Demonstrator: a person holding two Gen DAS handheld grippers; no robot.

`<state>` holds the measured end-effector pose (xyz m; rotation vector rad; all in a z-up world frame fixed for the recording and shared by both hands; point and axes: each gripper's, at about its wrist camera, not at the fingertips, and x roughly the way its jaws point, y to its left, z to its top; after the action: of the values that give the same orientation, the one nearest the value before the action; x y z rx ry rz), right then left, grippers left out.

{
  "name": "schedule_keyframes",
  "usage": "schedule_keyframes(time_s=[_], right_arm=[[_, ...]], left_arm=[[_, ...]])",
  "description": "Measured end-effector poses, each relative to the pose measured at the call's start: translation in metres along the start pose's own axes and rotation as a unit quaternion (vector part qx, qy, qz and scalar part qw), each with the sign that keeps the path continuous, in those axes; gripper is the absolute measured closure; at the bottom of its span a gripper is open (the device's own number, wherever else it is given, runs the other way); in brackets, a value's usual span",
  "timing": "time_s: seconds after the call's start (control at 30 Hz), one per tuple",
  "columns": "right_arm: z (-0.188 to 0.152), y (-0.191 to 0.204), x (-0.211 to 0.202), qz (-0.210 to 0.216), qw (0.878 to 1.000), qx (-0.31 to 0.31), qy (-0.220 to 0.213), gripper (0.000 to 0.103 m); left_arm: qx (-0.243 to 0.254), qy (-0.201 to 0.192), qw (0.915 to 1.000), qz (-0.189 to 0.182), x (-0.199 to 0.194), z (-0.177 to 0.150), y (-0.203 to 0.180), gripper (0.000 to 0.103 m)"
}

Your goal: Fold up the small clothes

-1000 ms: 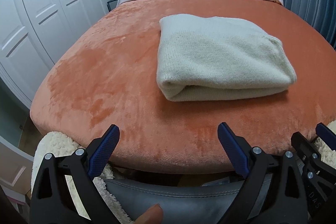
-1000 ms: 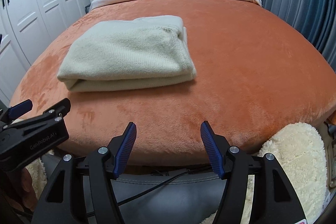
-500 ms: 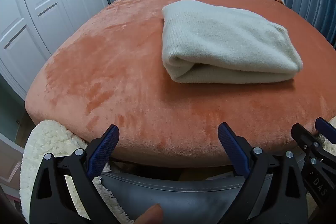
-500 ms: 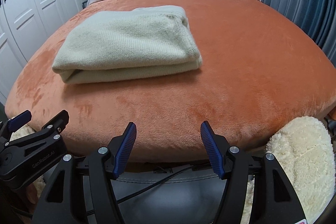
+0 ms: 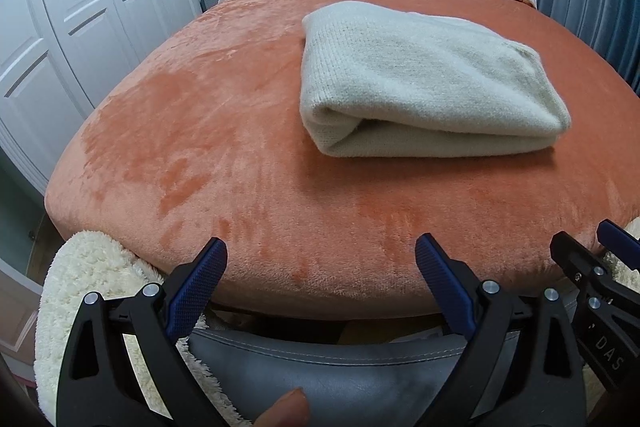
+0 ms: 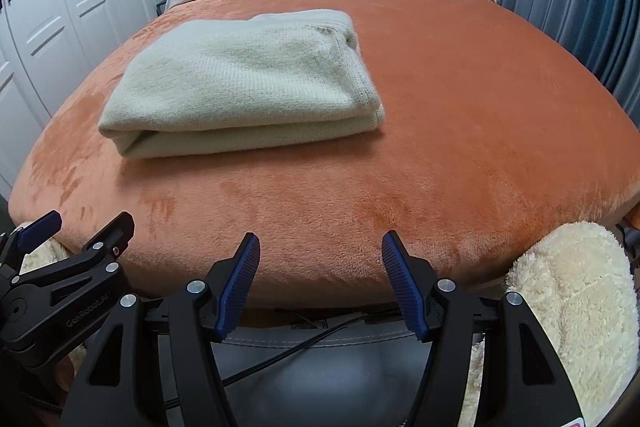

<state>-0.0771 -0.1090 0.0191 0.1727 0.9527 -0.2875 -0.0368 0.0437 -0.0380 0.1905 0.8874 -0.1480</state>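
The folded cream sweater (image 5: pixel 424 79) lay unchanged on the orange bedspread (image 5: pixel 224 131) over the last second, both hand-held grippers (image 5: pixel 320 267) (image 6: pixel 316 259) released and empty, suggesting folding was finished.

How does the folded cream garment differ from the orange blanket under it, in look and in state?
The garment is pale cream with a ribbed knit; the blanket is orange and plush.
The garment is folded into a thick, compact rectangle with its layers showing at the near edge; the blanket is spread flat in one layer.
The garment covers only a small patch of the bed; the blanket covers most of it.
Both are soft textiles, and neither is touched by a hand-held gripper.
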Motion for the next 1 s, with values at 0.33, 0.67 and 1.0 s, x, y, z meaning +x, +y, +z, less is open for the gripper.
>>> schedule_keyframes(time_s=[0.33, 0.67, 1.0], right_arm=[[-0.002, 0.007, -0.002, 0.004, 1.0, -0.013, -0.008, 0.041], [-0.002, 0.007, -0.003, 0.007, 1.0, -0.013, -0.009, 0.041], [-0.002, 0.008, -0.002, 0.009, 1.0, -0.013, -0.009, 0.041]], left_arm=[[0.01, -0.004, 0.9999, 0.0, -0.004, 0.0, -0.007, 0.01], [0.015, -0.005, 0.9999, 0.0, -0.003, 0.001, -0.009, 0.01], [0.016, -0.006, 0.9999, 0.003, -0.003, 0.001, -0.011, 0.01]])
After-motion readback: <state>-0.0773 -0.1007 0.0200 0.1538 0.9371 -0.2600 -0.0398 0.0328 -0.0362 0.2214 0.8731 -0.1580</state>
